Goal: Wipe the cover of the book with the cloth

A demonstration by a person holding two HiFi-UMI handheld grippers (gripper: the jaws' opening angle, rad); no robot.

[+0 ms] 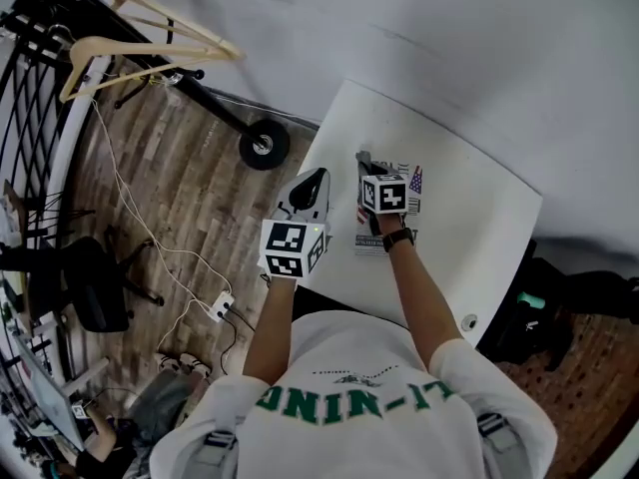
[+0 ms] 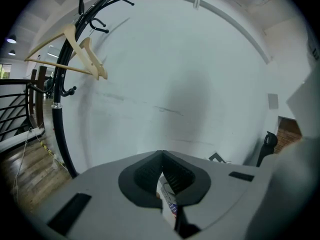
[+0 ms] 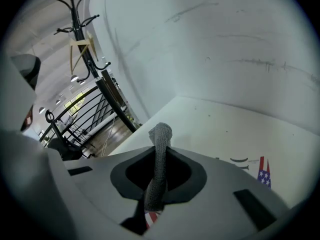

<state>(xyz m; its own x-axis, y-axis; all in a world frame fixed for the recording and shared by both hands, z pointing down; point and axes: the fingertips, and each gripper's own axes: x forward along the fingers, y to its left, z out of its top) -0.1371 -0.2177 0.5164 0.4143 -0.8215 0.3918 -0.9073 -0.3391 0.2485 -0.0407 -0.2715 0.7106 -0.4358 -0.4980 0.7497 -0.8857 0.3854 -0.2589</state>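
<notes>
— Closest under the head camera is my own white shirt with green lettering, and both bare forearms reach out from it.
— Toward what?
— Toward the white table, which stands against a pale wall.
— Where is the book?
— The book lies flat toward the table's left side, white cover up, with a flag print at one corner. My right forearm and gripper hide much of it.
— Your right gripper?
— My right gripper is over the book, jaws clamped on the cloth. That grey knitted cloth is pinched into a narrow roll between the pads. One end sticks up past the tips, and the other hangs down toward the cover's red and white stripes. Whether it touches the cover I cannot tell.
— And the left?
— My left gripper hovers just beside the right one, at the table's left edge. Its pads meet at the tips and nothing pokes out past them. A sliver of the printed cover shows in the slit behind the pads.
</notes>
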